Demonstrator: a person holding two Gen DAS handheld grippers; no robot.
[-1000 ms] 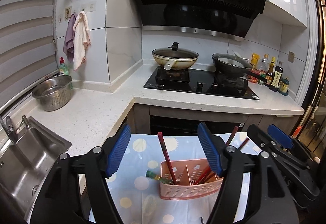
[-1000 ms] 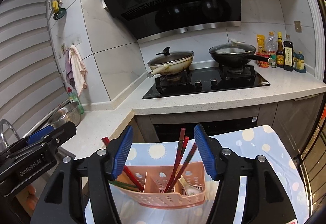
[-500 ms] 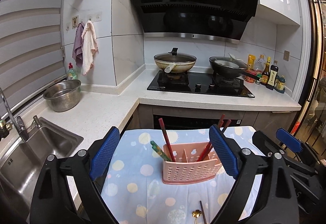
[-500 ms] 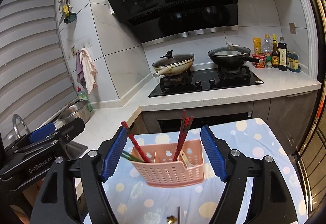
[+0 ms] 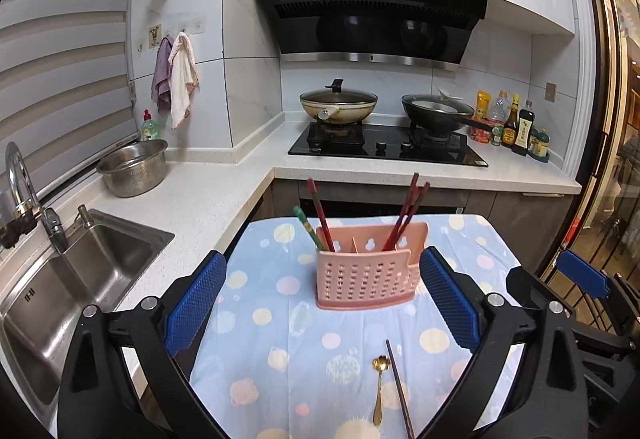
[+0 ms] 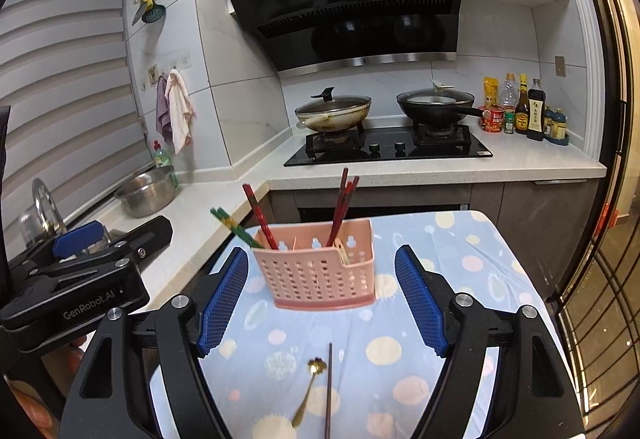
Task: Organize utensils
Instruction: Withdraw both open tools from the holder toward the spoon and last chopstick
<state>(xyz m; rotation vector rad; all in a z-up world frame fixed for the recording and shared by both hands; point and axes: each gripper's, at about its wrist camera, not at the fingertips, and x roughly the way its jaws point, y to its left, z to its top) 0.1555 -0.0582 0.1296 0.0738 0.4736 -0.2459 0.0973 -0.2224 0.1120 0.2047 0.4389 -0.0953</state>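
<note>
The blue fingers (image 5: pixel 196 303) of the left gripper (image 5: pixel 322 303) stand wide apart and hold nothing; the right gripper (image 6: pixel 320 303) is spread the same way, its fingers (image 6: pixel 420 303) empty too. Between and just ahead of both pairs stands a pink basket (image 5: pixel 366 271) on a table with a blue dotted cloth (image 5: pixel 280 319), touching neither gripper. Nearer than the fingertips, low between the fingers, a gold spoon (image 5: pixel 378 391) and a dark chopstick (image 5: pixel 400 391) lie side by side on the cloth. Nothing blocks the way to them. Both lie lengthwise toward the basket, the spoon's bowl at the far end. Red chopsticks (image 5: pixel 406 215) lean upright in the basket's right compartment, and a red (image 5: pixel 320 215) and a green pair (image 5: pixel 308 227) tilt left from the left one. Beyond are the counter (image 5: pixel 192 199), sink (image 5: pixel 80 279) and stove (image 5: pixel 388 149).
</note>
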